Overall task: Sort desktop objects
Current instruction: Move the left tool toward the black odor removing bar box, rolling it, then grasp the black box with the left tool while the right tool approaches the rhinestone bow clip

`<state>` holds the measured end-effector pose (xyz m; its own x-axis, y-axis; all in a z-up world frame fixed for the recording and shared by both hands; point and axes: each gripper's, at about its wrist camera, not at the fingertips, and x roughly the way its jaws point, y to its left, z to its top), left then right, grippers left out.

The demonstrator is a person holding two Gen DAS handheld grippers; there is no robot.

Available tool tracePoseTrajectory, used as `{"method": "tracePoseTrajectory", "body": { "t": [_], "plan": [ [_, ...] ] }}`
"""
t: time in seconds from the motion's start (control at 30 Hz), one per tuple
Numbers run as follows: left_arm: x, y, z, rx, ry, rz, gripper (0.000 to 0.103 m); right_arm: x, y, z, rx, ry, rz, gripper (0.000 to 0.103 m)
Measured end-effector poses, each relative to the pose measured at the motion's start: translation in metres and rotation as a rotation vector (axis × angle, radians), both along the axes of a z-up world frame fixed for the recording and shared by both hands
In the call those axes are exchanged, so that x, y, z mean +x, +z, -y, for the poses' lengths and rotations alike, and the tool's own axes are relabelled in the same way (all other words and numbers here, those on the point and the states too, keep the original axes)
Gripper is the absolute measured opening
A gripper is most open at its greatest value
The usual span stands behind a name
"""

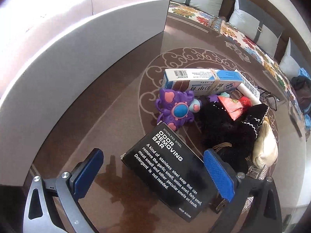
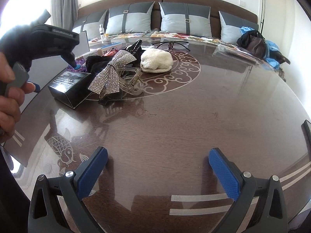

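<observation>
Now the spread left claw (image 1: 153,171) straddles the black box (image 1: 165,176), while the right claw (image 2: 158,171) hangs spread, well apart.

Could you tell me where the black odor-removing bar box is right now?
In the left wrist view, the black cardboard box lies on the brown table between the open left hand-held gripper fingers, beside the purple plastic butterfly toy.

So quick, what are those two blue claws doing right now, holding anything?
Left gripper: open, straddling the black box, not gripping it.
Right gripper: open, empty, over bare table.

Home living rm: sofa (image 2: 165,3) w/ cushions (image 2: 184,20) behind wood table (image 2: 175,116).
</observation>
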<state>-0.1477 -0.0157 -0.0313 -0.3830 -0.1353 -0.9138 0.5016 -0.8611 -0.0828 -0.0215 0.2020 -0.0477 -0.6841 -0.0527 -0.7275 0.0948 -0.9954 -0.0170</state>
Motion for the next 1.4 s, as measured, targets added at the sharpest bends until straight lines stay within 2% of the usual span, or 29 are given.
{"method": "tracePoseTrajectory", "body": {
  "t": [0.13, 0.27, 0.4, 0.5, 0.63, 0.73, 0.83, 0.97, 1.23, 1.4],
  "plan": [
    [0.002, -0.008, -0.005, 0.004, -0.028, -0.017, 0.103, 0.001, 0.0, 0.0, 0.0, 0.004, -0.004, 0.103],
    [0.013, -0.011, 0.012, 0.046, -0.129, -0.053, 0.103, 0.001, -0.001, 0.0, 0.0, 0.003, -0.004, 0.103],
    [0.026, -0.013, 0.036, 0.077, -0.188, -0.07, 0.103, 0.0, -0.001, 0.0, -0.001, 0.002, 0.004, 0.103],
    [0.034, -0.013, 0.044, 0.088, -0.265, -0.074, 0.103, -0.005, 0.001, 0.001, 0.005, -0.002, 0.051, 0.103],
    [0.043, -0.015, 0.047, 0.051, -0.387, -0.049, 0.103, -0.005, 0.003, 0.002, 0.011, 0.006, 0.118, 0.103],
    [0.052, -0.02, 0.047, -0.022, -0.449, -0.031, 0.103, -0.003, 0.004, 0.005, 0.015, 0.015, 0.163, 0.103],
    [0.057, -0.025, 0.044, -0.101, -0.47, -0.04, 0.103, -0.01, 0.004, 0.015, 0.019, 0.044, 0.176, 0.103],
    [0.057, -0.025, 0.046, -0.105, -0.453, -0.069, 0.103, -0.035, 0.002, 0.025, 0.024, 0.082, 0.186, 0.103],
    [0.053, -0.025, 0.043, -0.121, -0.483, -0.125, 0.103, -0.079, 0.001, 0.036, 0.027, 0.165, 0.151, 0.103],
    [0.054, -0.026, 0.042, -0.129, -0.515, -0.165, 0.103, -0.089, 0.001, 0.037, 0.025, 0.165, 0.135, 0.103]
  ]
}}
